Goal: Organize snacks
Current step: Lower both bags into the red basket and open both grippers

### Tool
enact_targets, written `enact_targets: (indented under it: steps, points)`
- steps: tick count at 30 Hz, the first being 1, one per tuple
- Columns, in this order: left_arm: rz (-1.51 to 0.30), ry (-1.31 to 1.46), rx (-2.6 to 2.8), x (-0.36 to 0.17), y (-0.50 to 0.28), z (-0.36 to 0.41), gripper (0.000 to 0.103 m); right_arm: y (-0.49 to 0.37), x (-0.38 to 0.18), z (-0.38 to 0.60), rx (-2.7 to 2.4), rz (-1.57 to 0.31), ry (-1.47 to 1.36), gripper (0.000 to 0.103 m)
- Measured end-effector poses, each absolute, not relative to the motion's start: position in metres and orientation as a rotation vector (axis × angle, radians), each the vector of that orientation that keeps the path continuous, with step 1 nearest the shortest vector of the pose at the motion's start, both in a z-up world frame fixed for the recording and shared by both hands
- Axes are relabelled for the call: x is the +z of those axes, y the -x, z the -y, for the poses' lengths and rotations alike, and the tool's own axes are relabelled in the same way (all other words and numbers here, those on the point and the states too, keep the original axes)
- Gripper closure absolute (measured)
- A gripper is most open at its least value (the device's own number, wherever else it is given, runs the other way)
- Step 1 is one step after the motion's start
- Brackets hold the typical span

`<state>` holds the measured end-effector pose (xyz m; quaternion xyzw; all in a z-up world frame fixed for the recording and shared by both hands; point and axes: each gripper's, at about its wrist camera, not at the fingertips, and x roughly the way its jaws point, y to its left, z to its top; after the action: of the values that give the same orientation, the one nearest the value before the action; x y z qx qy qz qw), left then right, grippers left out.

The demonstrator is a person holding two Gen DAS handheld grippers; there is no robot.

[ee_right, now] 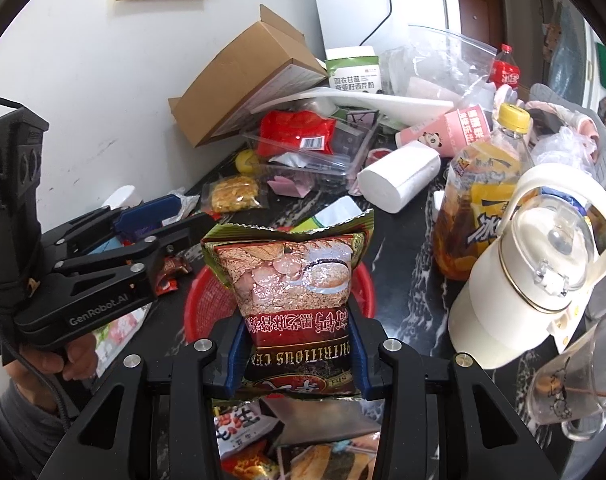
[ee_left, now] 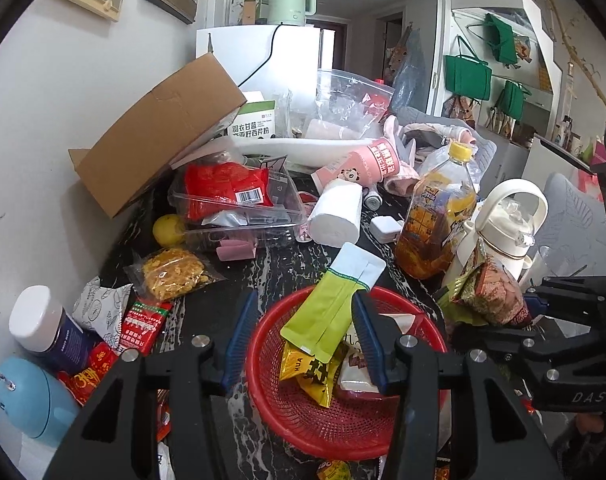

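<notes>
A red plastic basket sits on the dark marble table and holds a green-and-white pouch, a yellow packet and other snacks. My left gripper is open just above the basket's near rim, with the green pouch lying between its blue pads. My right gripper is shut on a red-and-green cereal bag and holds it upright over the basket. The same bag shows at the right of the left wrist view. The left gripper also shows at the left of the right wrist view.
Loose snacks lie left of the basket: a yellow crisp packet, a red sachet and a white-capped jar. Behind stand a clear tray with a red bag, a paper roll, an iced-tea bottle, a white flask and a cardboard box.
</notes>
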<state>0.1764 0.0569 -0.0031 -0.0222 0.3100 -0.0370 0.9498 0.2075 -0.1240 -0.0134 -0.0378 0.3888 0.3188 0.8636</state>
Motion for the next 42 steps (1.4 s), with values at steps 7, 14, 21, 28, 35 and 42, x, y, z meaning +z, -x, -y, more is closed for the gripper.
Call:
enact_targets:
  steps: [7,14,21,28,35,42]
  points:
    - [-0.660,0.056,-0.054,-0.009,-0.168,-0.067,0.055,-0.208,-0.022,0.109,0.699,-0.844,0.106,0.062]
    - [-0.686,0.095,-0.013,-0.015,-0.158,-0.085,0.055,-0.209,-0.034,0.087,0.726,-0.867,0.132,0.062]
    - [-0.688,0.112,0.019,-0.016,-0.150,-0.100,0.055,-0.210,-0.046,0.062,0.753,-0.899,0.176,0.059]
    - [-0.682,0.108,0.020,-0.013,-0.144,-0.102,0.055,-0.206,-0.040,0.062,0.723,-0.867,0.194,0.033]
    - [-0.666,0.095,-0.006,-0.003,-0.137,-0.089,0.055,-0.200,-0.025,0.076,0.692,-0.833,0.183,0.033]
    - [-0.633,0.072,-0.042,0.016,-0.124,-0.069,0.055,-0.184,-0.007,0.096,0.664,-0.793,0.155,0.033]
